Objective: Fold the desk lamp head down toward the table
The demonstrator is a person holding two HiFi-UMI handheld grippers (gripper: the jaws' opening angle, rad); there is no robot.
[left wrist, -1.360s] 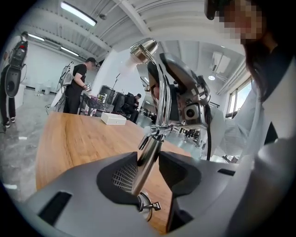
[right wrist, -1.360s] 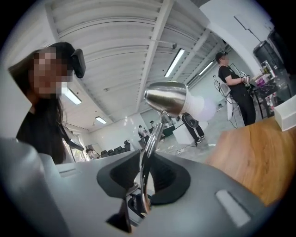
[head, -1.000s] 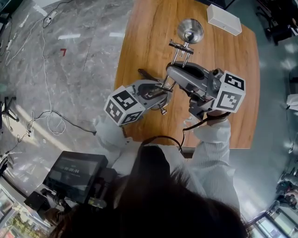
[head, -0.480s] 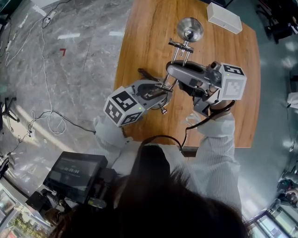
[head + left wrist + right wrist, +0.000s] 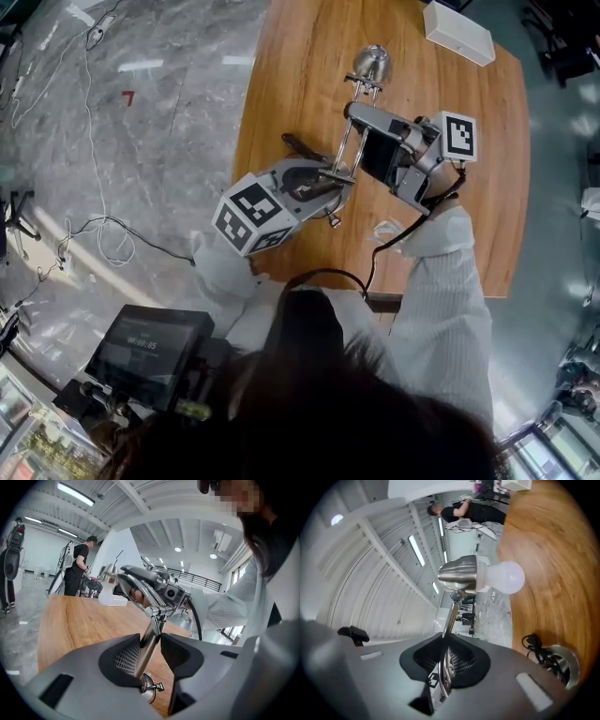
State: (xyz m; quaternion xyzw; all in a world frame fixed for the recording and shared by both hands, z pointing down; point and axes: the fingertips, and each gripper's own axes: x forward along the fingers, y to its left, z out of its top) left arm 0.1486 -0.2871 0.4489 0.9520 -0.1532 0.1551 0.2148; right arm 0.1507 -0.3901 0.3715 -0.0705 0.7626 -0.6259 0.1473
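Note:
A chrome desk lamp stands on the wooden table [image 5: 281,56]. Its round base [image 5: 302,184] lies partly under my left gripper [image 5: 328,178], which is shut on the lower rod [image 5: 149,644] just above the base. My right gripper [image 5: 360,112] has the upper arm [image 5: 451,616] between its pads, a little behind the lamp head [image 5: 370,64]; its jaws are opening, though the pads still touch the rod. In the right gripper view the head [image 5: 459,576] and its white bulb [image 5: 504,577] point sideways over the tabletop.
A white box [image 5: 457,33] sits at the table's far right corner. The lamp's dark cord [image 5: 298,147] trails beside the base. The table's left edge drops to a marble floor with cables [image 5: 103,239]. People stand beyond the table [image 5: 77,569].
My right gripper rolled and moved toward the table's far side, carrying the upper arm with it. The lamp head swung lower and farther away. The left gripper stayed put.

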